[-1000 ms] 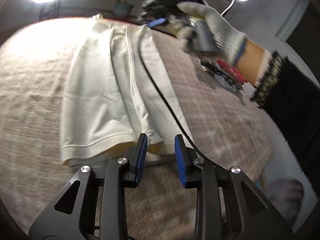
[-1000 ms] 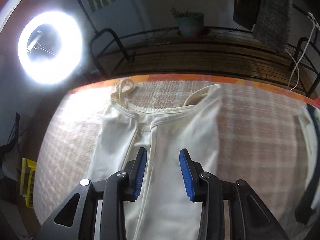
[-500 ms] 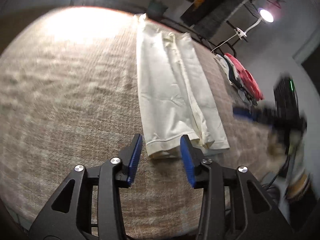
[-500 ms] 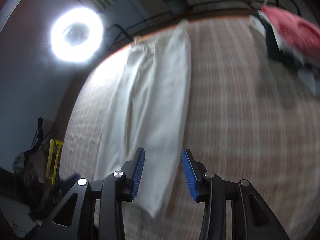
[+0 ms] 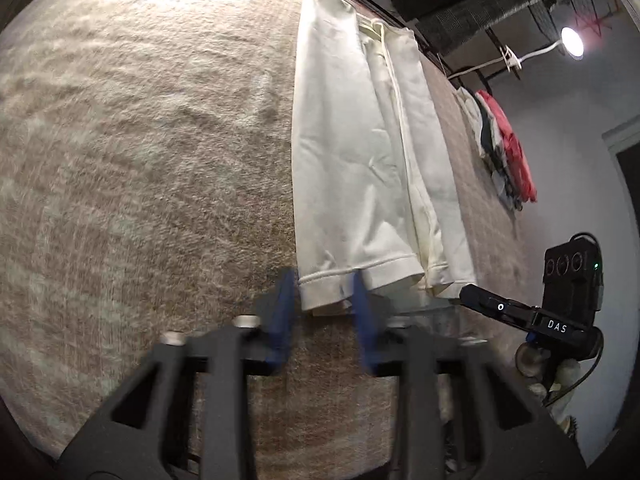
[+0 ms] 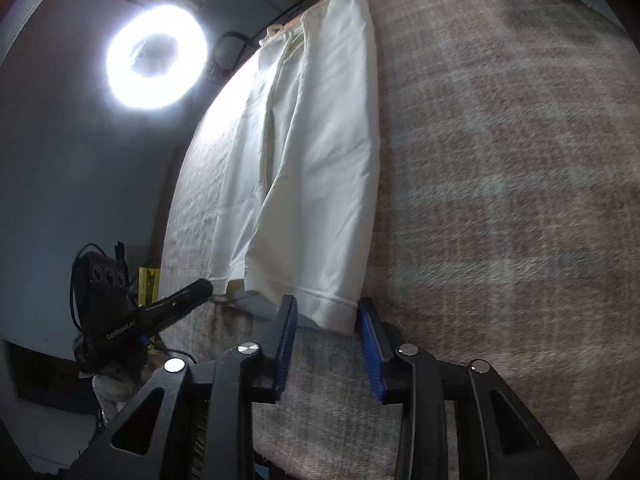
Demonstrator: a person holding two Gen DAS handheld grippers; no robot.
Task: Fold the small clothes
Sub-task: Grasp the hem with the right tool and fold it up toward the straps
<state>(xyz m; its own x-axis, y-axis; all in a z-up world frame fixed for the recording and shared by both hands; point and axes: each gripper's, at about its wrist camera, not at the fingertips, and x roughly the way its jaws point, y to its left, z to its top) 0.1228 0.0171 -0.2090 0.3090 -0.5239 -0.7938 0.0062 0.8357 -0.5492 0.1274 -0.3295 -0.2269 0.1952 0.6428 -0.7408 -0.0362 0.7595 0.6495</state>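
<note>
On tabletop (image 5: 140, 168): cream shorts (image 5: 360, 168) lay flat, hems toward 6 o'clock. Left gripper (image 5: 322, 300) fingers spread, straddling one hem; right gripper (image 6: 328, 320) fingers likewise spread at other hem.

1. One pair of cream trousers (image 5: 360, 168), laid flat.
2. Two grippers: the left gripper (image 5: 322, 280) and the right gripper (image 6: 326, 307), each with two blue-padded fingers held apart.
3. One plaid blanket (image 5: 140, 160) under them.
4. One ring light (image 6: 156, 56).
5. One small lamp (image 5: 572, 42).
6. One pile of clothes (image 5: 504, 148); its items cannot be counted.
</note>
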